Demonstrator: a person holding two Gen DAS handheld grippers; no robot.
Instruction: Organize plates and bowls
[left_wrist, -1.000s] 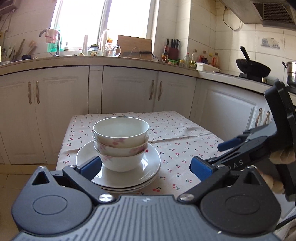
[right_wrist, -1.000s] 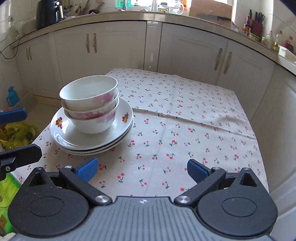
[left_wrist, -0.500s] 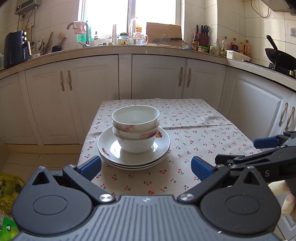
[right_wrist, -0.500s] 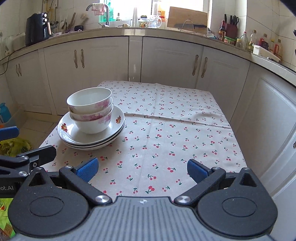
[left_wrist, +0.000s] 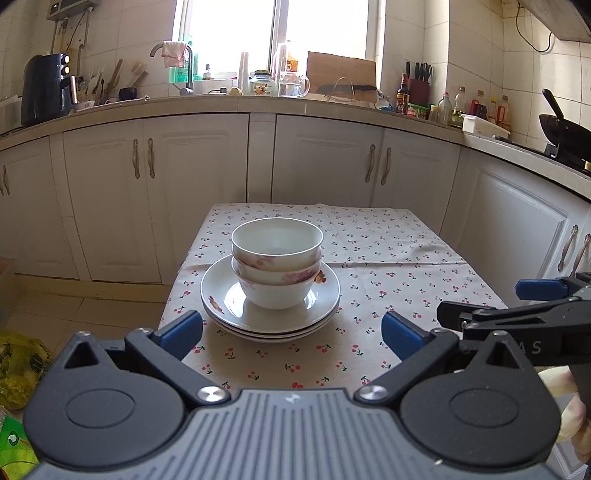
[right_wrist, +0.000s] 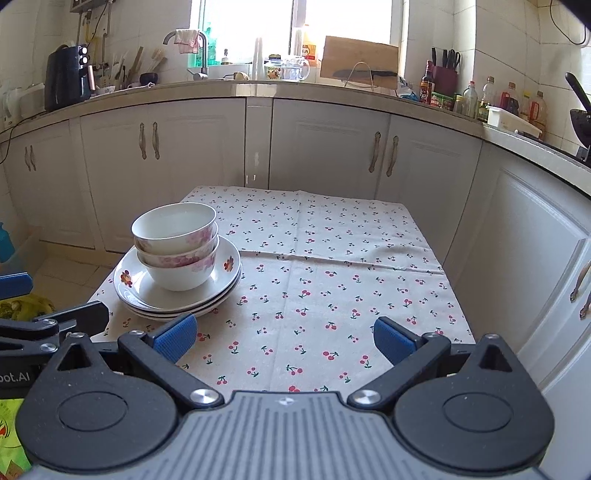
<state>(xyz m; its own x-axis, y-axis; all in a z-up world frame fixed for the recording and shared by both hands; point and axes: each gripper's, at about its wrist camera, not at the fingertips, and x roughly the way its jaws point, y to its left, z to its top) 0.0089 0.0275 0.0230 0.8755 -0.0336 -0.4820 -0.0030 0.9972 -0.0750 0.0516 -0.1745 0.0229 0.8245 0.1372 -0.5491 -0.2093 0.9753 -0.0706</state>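
Three nested bowls (left_wrist: 277, 258) sit on stacked plates (left_wrist: 269, 317) near the tablecloth's (right_wrist: 332, 295) left front corner. Sorting appears complete; nothing loose remains. Left gripper (left_wrist: 291, 328) and right gripper (right_wrist: 282, 334) hover spread wide, empty. Right of the stack the cloth lies bare.

The left gripper (left_wrist: 291, 328) has its jaws spread wide and holds nothing. Straight ahead, between the line of the jaws, three nested bowls (left_wrist: 277, 262) sit on a stack of plates (left_wrist: 221, 295) on a table with a cherry-print cloth (left_wrist: 388, 280). The near rim of the plates lies just beyond the blue fingertips (left_wrist: 181, 328). The right gripper (left_wrist: 495, 306) enters beside the right-hand jaw, its fingers apart, a hand (left_wrist: 569, 402) behind it.
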